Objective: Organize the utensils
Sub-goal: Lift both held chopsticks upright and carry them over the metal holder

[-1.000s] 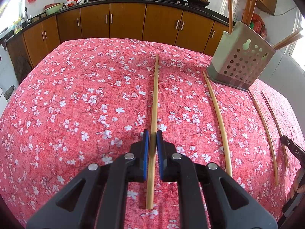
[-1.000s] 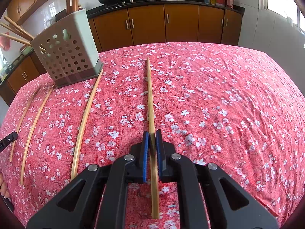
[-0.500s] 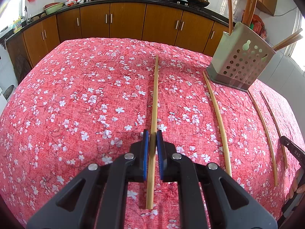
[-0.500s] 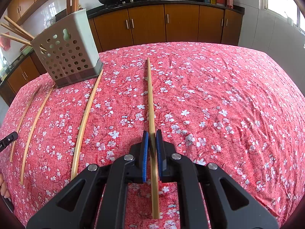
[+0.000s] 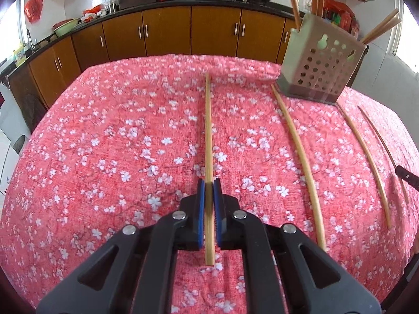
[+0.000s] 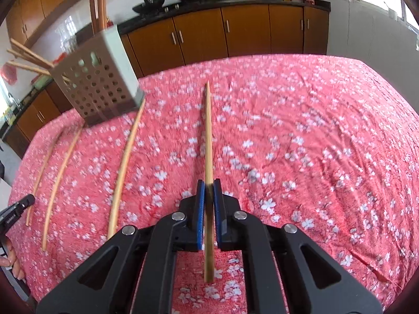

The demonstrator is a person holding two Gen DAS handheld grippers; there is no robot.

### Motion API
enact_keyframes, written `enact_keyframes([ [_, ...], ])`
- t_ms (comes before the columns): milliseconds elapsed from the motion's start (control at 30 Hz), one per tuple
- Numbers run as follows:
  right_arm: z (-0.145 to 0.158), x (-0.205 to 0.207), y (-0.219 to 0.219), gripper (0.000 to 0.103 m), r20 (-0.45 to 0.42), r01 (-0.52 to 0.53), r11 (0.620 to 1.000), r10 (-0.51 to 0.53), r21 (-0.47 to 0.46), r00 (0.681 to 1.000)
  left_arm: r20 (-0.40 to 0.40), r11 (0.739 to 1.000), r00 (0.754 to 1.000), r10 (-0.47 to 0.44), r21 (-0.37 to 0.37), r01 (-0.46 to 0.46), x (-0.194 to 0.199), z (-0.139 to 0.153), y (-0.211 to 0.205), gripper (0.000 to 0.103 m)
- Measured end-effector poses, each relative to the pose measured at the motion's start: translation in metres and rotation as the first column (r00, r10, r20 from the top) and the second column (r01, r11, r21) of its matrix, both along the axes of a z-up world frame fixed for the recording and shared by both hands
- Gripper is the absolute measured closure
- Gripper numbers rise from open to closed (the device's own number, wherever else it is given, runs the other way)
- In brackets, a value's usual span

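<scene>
Both jaws are still clamping: the left gripper (image 5: 209,192) on one long bamboo chopstick (image 5: 208,136), the right gripper (image 6: 208,192) on another bamboo chopstick (image 6: 208,136). Both sticks are now lifting off the red floral-clothed bench (image 5: 104,144), the right view tilting, toward the perforated grey utensil holder (image 5: 320,64) at the far edge.

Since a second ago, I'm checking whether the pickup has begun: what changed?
Both grippers have lifted with their chopsticks: the left gripper raises its chopstick, and the right gripper lifts and tilts with its chopstick. Both stay clamped. The perforated holder and three chopsticks on the cloth have not moved.
</scene>
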State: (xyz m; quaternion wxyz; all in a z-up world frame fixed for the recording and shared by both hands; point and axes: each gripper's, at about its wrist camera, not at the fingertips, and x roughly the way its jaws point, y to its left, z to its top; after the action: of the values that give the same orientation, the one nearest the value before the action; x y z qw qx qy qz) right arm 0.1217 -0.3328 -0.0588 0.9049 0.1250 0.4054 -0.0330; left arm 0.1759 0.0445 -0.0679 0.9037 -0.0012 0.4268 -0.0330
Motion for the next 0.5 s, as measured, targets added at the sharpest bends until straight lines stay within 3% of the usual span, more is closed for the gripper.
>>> enact_keyframes([
  [300, 0.074, -0.018, -0.014, 0.095, 0.237, 0.052, 0.999, -0.051, 0.003, 0.970, 0.215, 0.998, 0.976, 0.015, -0.055, -0.004, -0.018, 0.074, 0.008, 0.095],
  [500, 0.104, -0.021, -0.018, 0.095, 0.323, 0.062, 0.998, -0.058, -0.004, 0.945, 0.324, 0.995, 0.946, 0.034, -0.101, -0.002, -0.019, 0.121, 0.011, 0.096],
])
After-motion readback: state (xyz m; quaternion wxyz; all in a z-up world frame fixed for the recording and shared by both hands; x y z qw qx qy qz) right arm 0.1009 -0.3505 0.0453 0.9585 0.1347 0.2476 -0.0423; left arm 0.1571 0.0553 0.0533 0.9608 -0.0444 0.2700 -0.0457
